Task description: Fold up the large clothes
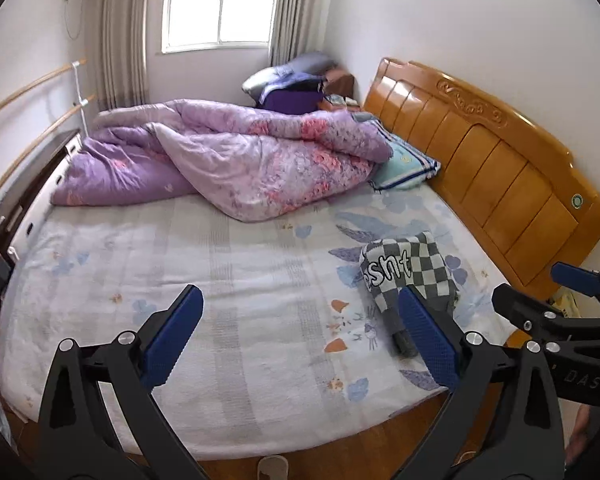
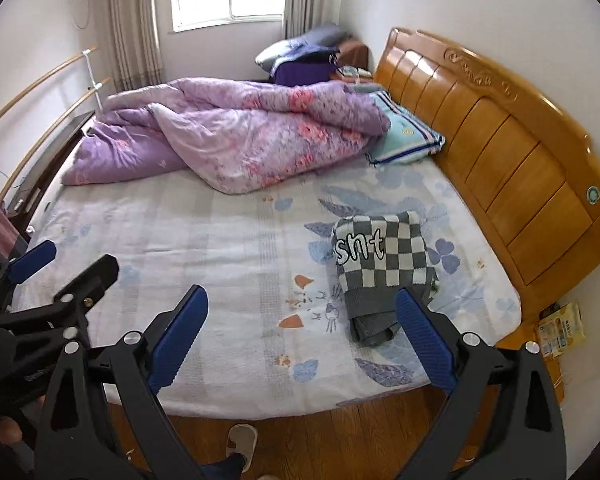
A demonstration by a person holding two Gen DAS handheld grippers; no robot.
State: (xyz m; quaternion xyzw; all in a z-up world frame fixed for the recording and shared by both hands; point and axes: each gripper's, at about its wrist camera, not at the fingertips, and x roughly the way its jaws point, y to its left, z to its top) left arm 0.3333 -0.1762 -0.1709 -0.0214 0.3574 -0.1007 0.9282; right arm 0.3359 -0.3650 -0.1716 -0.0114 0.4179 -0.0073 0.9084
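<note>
While both tools hang above the near edge of the bed, the left gripper point(image 1: 300, 332) has its blue-padded fingers spread wide with nothing between them, and the right gripper point(image 2: 302, 330) is likewise spread wide and empty. Each shows at the margin of the other's view (right one at the right of the left wrist view, left one at the left of the right wrist view). Below, a slipper point(image 2: 241, 441) rests on the wooden floor point(image 2: 340, 432). On the floral bedsheet point(image 1: 220, 280) lies the checked sweater point(image 2: 384, 264), folded into a compact bundle with white lettering uppermost, toward the headboard side and apart from both grippers. Farther back, a purple quilt point(image 1: 228, 152) is heaped across the mattress beside a striped pillow point(image 1: 408, 166). The wooden headboard point(image 1: 488, 168) runs along the right; a window point(image 1: 220, 4) is beyond.
</note>
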